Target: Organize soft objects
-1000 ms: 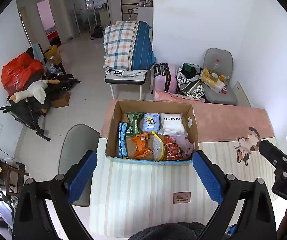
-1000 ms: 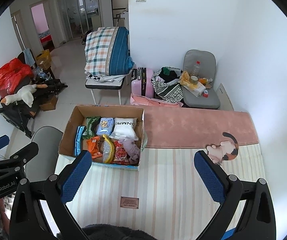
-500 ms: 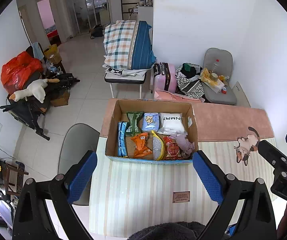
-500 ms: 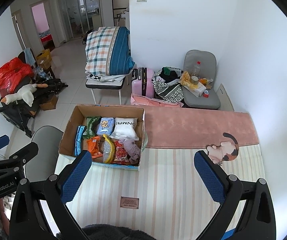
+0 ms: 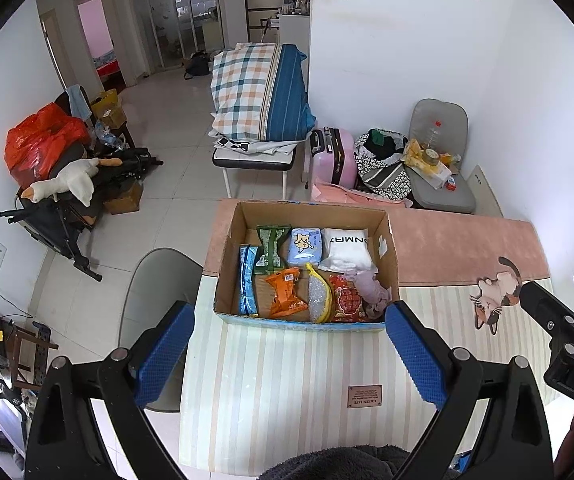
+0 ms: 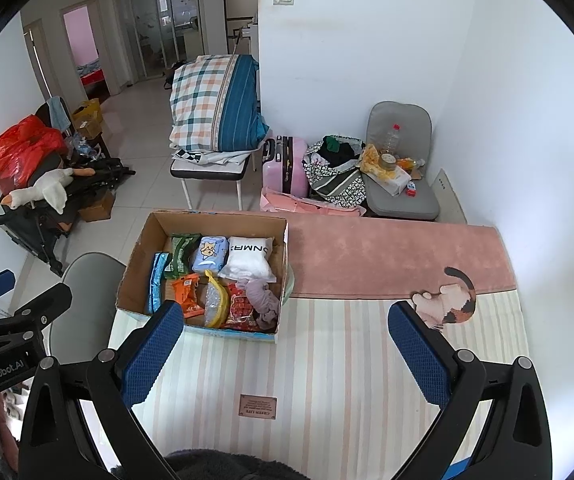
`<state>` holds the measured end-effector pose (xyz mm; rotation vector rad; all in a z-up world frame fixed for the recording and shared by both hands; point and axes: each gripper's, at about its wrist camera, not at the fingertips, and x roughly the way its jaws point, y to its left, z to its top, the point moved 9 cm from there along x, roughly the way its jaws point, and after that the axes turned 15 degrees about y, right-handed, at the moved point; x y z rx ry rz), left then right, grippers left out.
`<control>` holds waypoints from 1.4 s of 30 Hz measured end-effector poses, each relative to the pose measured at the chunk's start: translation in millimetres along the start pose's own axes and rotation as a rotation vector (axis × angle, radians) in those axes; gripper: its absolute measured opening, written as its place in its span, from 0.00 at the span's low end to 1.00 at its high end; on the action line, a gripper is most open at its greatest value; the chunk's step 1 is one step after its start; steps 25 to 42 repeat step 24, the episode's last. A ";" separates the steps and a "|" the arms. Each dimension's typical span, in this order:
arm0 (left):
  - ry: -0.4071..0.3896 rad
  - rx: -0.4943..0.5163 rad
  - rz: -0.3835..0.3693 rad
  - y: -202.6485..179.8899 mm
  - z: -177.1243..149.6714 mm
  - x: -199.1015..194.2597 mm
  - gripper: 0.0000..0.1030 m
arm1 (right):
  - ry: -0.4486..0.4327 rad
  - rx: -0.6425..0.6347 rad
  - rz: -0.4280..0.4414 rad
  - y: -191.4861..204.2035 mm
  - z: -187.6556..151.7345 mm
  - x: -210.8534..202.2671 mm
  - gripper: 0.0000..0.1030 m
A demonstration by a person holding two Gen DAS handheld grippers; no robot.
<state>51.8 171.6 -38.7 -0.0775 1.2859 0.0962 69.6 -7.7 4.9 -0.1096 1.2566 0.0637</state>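
Observation:
An open cardboard box [image 5: 391, 256] [image 6: 137, 268] stands on a striped table mat [image 5: 287, 376] [image 6: 327, 360]. It holds soft packets: a white pillow pack [image 5: 345, 248] [image 6: 249, 258], a light blue pack [image 5: 305, 245] [image 6: 209, 254], a green packet [image 5: 271, 246], an orange packet [image 5: 285, 292] [image 6: 187, 292], a red packet [image 5: 347, 298] and a lilac cloth [image 5: 369, 290] [image 6: 263, 300]. My left gripper [image 5: 287, 354] is open and empty, above the mat in front of the box. My right gripper [image 6: 287, 350] is open and empty, right of the box.
A pink runner [image 6: 387, 256] lies behind the mat, with a cat-shaped patch [image 6: 453, 300] at its right. A grey chair [image 5: 155, 280] stands left of the table. Beyond are a bench with folded bedding [image 5: 263, 96], a pink suitcase [image 5: 333, 158] and a loaded chair [image 5: 439, 176].
Both grippers have drifted very slightly; the view is almost unchanged. Nothing was taken hold of or let go.

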 end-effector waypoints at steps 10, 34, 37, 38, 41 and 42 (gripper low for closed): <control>-0.001 -0.004 0.000 -1.6 -0.4 -1.3 0.95 | 0.001 -0.001 0.003 -0.1 0.2 -0.3 1.00; -0.012 -0.013 0.009 -2.6 3.6 -5.8 0.95 | 0.002 -0.006 0.008 -0.8 0.9 -3.0 1.00; -0.012 -0.013 0.009 -2.6 3.6 -5.8 0.95 | 0.002 -0.006 0.008 -0.8 0.9 -3.0 1.00; -0.012 -0.013 0.009 -2.6 3.6 -5.8 0.95 | 0.002 -0.006 0.008 -0.8 0.9 -3.0 1.00; -0.012 -0.013 0.009 -2.6 3.6 -5.8 0.95 | 0.002 -0.006 0.008 -0.8 0.9 -3.0 1.00; -0.012 -0.013 0.009 -2.6 3.6 -5.8 0.95 | 0.002 -0.006 0.008 -0.8 0.9 -3.0 1.00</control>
